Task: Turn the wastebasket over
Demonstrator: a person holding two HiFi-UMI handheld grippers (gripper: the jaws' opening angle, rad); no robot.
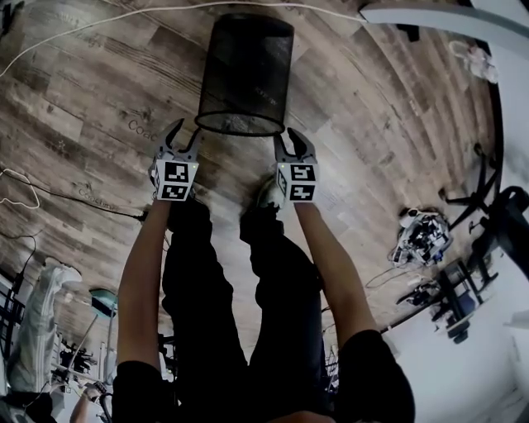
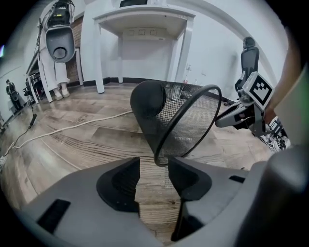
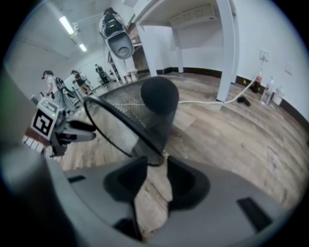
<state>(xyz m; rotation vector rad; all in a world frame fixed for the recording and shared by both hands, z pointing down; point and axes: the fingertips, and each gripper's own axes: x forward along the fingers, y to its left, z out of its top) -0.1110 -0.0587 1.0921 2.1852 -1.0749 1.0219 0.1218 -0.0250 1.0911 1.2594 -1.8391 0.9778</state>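
Observation:
The black mesh wastebasket [image 1: 245,70] is tipped over on the wooden floor, its solid bottom away from me and its open rim [image 1: 240,125] toward me. My left gripper [image 1: 183,136] stands open at the rim's left edge, and my right gripper [image 1: 294,145] stands open at its right edge. In the left gripper view the wastebasket [image 2: 181,123] has its rim's low end at the tips of the left gripper [image 2: 154,166]. In the right gripper view the wastebasket [image 3: 145,113] dips its rim between the tips of the right gripper [image 3: 153,161]. I cannot tell whether any jaw touches it.
A white cable [image 1: 99,21] runs across the floor behind the basket. A white desk [image 2: 145,19] stands against the far wall, with bottles [image 3: 267,94] by the wall. Equipment [image 1: 423,235] and chair bases lie at my right. People stand far off [image 3: 48,84].

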